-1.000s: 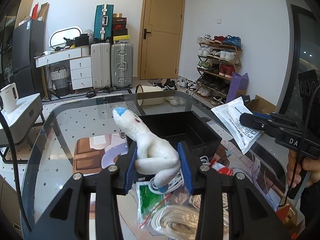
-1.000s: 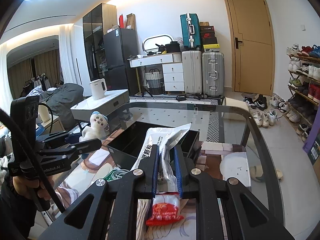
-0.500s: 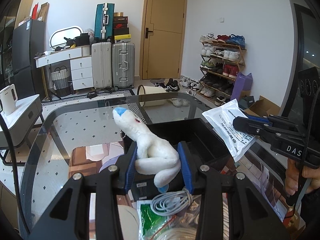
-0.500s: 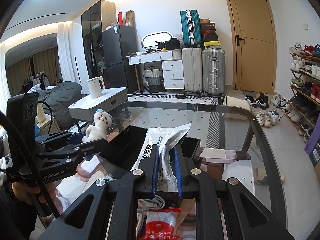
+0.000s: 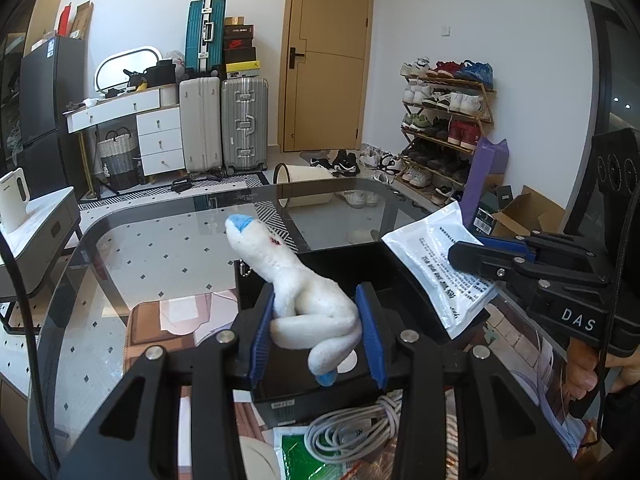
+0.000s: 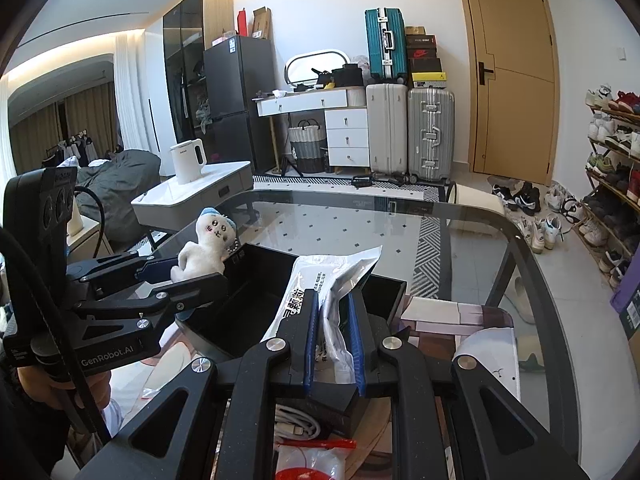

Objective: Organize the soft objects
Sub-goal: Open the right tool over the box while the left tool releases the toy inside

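A black open-topped box [image 5: 404, 264] stood on the glass table [image 5: 168, 240]; its inside looked dark, and what it held could not be made out. The left gripper [image 5: 318, 332] had its 2 blue pads pressed on a white plush toy [image 5: 308, 300], whose blue-capped head pointed toward 11 o'clock, above the box's near wall. The right gripper [image 6: 334, 344] was clamped tight on a white plastic packet [image 6: 328, 280], which stuck out toward 12 o'clock over the box. In the left wrist view that packet hung at 3 o'clock from the toy, over the box's right rim. A coiled white cable [image 5: 352, 428] and a green pouch [image 5: 304, 456] lay at 6 o'clock, partly hidden by the gripper's arms.
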`<state>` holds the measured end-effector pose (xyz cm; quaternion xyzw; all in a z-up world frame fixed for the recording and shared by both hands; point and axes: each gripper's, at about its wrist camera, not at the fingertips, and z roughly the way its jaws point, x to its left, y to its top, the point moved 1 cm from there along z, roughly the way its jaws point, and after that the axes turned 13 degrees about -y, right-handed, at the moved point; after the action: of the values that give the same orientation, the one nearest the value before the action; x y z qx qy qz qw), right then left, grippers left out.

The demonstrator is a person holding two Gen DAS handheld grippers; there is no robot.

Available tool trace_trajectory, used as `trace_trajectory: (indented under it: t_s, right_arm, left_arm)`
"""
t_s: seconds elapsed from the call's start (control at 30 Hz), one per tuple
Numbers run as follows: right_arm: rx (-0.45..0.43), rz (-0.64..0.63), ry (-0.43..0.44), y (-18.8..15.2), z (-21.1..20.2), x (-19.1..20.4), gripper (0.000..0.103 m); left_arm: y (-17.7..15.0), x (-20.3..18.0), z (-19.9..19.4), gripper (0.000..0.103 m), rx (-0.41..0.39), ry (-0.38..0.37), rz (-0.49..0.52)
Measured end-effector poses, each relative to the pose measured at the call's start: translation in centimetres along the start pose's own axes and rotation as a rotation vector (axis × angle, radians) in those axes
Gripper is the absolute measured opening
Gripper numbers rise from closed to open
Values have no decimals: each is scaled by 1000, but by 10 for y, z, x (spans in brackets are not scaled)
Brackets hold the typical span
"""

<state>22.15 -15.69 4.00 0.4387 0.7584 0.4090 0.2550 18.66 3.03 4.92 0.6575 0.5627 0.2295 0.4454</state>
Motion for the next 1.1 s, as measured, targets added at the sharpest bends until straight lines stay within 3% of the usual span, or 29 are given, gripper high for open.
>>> trace_trajectory:
  t_s: [1.1]
  right_arm:
    - [87, -116, -49, -4, 63, 18, 15]
  left_arm:
    - [-5, 0, 45, 40, 83, -18, 16]
